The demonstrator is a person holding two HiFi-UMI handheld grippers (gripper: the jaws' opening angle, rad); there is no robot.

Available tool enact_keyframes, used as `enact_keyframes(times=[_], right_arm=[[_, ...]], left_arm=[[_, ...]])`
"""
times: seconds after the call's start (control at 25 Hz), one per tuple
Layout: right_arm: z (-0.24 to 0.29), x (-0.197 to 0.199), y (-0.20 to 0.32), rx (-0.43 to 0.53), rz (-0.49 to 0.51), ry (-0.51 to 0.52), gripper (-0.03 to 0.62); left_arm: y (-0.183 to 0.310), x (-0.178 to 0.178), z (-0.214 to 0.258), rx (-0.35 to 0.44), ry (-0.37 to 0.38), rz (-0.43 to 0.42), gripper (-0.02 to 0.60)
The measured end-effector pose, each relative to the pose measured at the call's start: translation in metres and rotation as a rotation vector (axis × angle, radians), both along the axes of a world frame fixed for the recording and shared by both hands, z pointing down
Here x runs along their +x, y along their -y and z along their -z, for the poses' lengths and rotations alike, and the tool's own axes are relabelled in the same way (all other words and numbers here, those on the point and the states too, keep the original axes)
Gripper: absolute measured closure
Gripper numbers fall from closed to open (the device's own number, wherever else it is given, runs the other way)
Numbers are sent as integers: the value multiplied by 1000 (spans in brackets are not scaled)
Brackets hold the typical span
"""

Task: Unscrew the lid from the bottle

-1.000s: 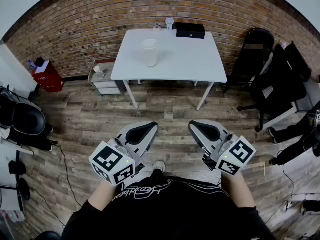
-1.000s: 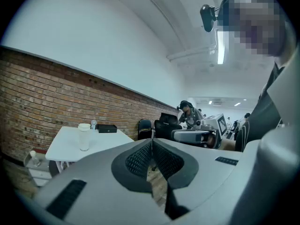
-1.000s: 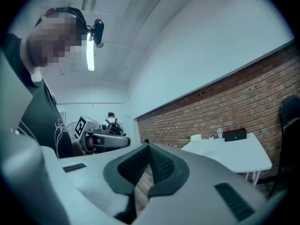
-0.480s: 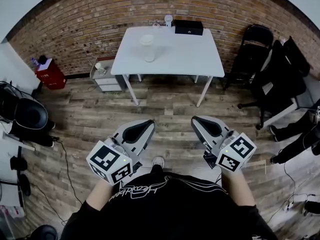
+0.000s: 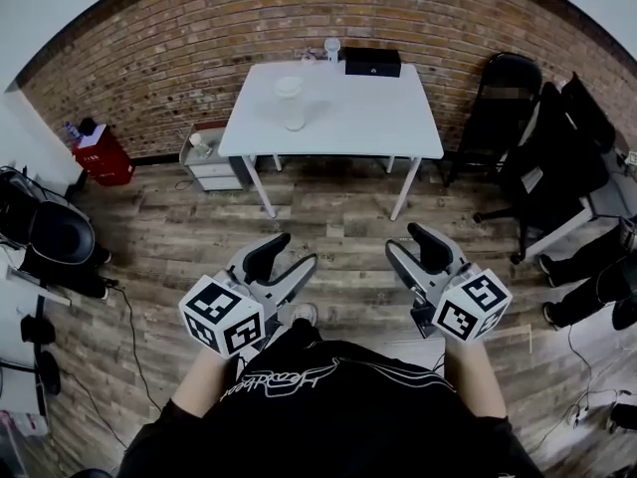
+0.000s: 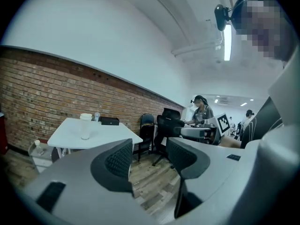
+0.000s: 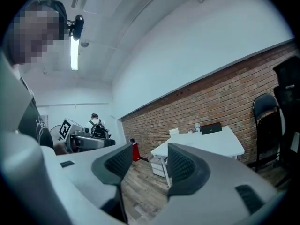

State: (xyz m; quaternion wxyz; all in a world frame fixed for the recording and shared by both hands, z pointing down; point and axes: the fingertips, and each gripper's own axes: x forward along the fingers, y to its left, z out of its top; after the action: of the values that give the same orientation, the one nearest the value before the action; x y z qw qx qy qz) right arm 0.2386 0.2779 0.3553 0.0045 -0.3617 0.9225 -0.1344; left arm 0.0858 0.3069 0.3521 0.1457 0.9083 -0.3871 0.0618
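A pale, translucent bottle point(image 5: 290, 106) with a white lid point(image 5: 289, 86) stands upright on the left part of the white table point(image 5: 368, 118), far ahead of me. It also shows small in the left gripper view as the bottle point(image 6: 85, 126) and in the right gripper view as the bottle point(image 7: 174, 131). My left gripper point(image 5: 292, 252) and right gripper point(image 5: 406, 241) hang close to my body above the wooden floor, well short of the table. Both sets of jaws are opening, with nothing between them. The left gripper point(image 6: 150, 156) and right gripper point(image 7: 147, 163) show a gap of bare floor between their pads.
A black box point(image 5: 372, 61) and a small white object point(image 5: 331, 46) sit at the table's far edge by the brick wall. A low drawer unit point(image 5: 209, 162) and a red box point(image 5: 100, 152) stand left; black chairs point(image 5: 513, 98) stand right. A person point(image 6: 202, 110) sits in the background.
Both grippers' jaws were shut together in the earlier frames and now stand apart. The grippers stay low near my body.
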Motion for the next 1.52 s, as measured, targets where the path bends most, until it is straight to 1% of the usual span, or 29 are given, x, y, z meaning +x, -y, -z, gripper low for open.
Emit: enact_keyframes(times=[0.04,0.12,0.24,0.36,0.56,0.76,0.96,1.12,1.24,1.4,1.52], right_arm=[[-3,0,3,2,-5,-6,364],[-11,-1,11,5,-15,-26,319],[-19,-6,30,17,-25,-52,286],[-17,-18,60,33,-28,-56,246],[-17,-47,122,33,-50,-72,218],[-12,-76,195,7,-93,-65,206],[-4,-113,271,-6,-125,-89,204],[-7,-135,326,-29,-156,-94,204],[-12,-151,360,-43,-164,-99,204],[-26,-169,396,-68,-162,-109,204],[-43,-180,411,-87,-159,-121,204]], left_arm=[[4,1,-3,0,-8,1,332],[13,1,-10,3,-18,8,302],[32,-6,-23,9,-4,20,273],[59,-25,-32,11,-6,43,261],[127,-68,-47,-13,-17,68,256],[216,-108,-44,-14,-12,72,250],[304,-144,-53,-55,-7,39,241],[367,-156,-72,-101,20,-18,236],[402,-158,-86,-82,81,-78,232],[440,-154,-107,-75,80,-162,232],[459,-150,-128,-48,119,-207,232]])
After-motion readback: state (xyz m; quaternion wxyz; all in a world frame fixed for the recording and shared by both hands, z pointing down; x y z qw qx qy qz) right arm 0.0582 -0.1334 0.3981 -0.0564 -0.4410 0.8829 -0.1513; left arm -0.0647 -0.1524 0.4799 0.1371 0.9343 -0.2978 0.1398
